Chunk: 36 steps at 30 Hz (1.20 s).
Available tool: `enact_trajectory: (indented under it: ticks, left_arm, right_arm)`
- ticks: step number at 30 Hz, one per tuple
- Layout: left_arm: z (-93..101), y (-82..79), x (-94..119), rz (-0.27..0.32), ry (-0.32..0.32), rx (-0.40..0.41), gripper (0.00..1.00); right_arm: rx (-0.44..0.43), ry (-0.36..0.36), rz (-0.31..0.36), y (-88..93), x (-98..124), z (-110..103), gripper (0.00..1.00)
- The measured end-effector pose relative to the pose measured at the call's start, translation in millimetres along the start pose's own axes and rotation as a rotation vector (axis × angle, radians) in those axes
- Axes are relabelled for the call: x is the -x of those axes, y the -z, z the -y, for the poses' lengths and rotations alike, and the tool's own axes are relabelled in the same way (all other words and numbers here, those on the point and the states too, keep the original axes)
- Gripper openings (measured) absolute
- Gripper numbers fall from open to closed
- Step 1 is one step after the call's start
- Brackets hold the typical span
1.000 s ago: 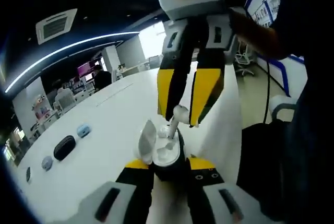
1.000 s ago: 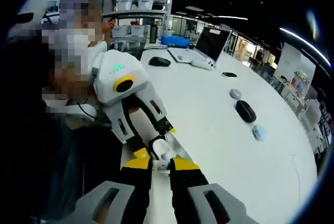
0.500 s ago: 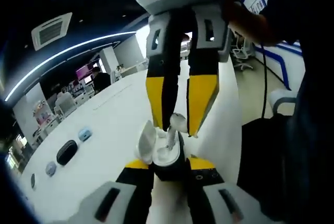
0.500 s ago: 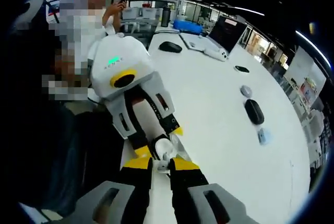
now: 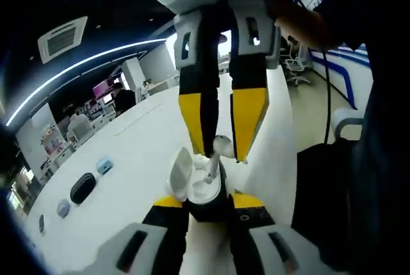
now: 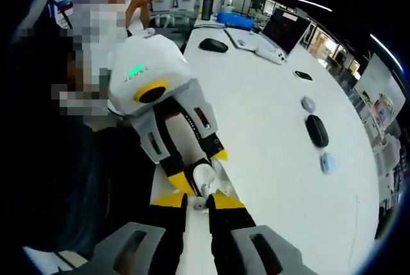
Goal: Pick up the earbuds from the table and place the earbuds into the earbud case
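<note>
Left hand-held gripper (image 5: 208, 206): clamping the open earbud case (image 5: 200, 185) above the counter (image 5: 128, 159)
Right hand-held gripper (image 5: 218, 154): pinching an earbud (image 5: 216, 154), stem dipping into the case
Risk: stem is tilting, so it is likely catching the socket rim and popping out on release
Change: earbud is sitting lower than half a second ago

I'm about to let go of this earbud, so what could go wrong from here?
1. The earbud stands with its stem in the open earbud case and its head between the right hand-held gripper jaws; released unseated, it may tip out.
2. The left hand-held gripper holds the case off the table; pushing down could shift it.
</note>
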<state>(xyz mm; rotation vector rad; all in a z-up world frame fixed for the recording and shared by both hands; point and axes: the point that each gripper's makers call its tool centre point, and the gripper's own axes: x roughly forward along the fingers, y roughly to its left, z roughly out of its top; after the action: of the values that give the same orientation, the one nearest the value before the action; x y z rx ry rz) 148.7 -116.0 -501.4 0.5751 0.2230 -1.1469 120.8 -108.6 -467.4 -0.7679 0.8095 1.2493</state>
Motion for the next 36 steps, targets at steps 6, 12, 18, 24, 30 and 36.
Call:
enact_trajectory:
  ticks: [6, 12, 18, 24, 30, 36]
  left_arm:
    - [0.4, -1.3, -1, -0.023, -0.007, -0.047, 0.26]
    - [-2.0, -0.1, -1, -0.026, -0.008, -0.039, 0.26]
    - [-1.7, 0.3, -1, -0.016, -0.003, -0.026, 0.26]
    - [-3.4, 2.2, -2, 0.002, -0.009, 0.021, 0.26]
    - [-4.4, 4.0, -2, 0.020, -0.003, 0.068, 0.26]
    - [-5.6, 3.6, -3, 0.030, 0.007, 0.093, 0.26]
  right_arm:
    - [0.018, -0.037, -0.075, -1.6, -3, 1, 0.13]
    - [0.021, -0.055, -0.064, -10.1, -3, 2, 0.12]
    - [0.016, -0.043, -0.024, -11.9, -3, 7, 0.01]
    - [-0.001, 0.013, 0.042, -6.4, -5, 20, 0.02]
    - [-0.116, 0.063, 0.202, 9.9, 10, 14, 0.07]
    - [-0.101, 0.123, 0.262, 31.3, 19, -14, 0.14]
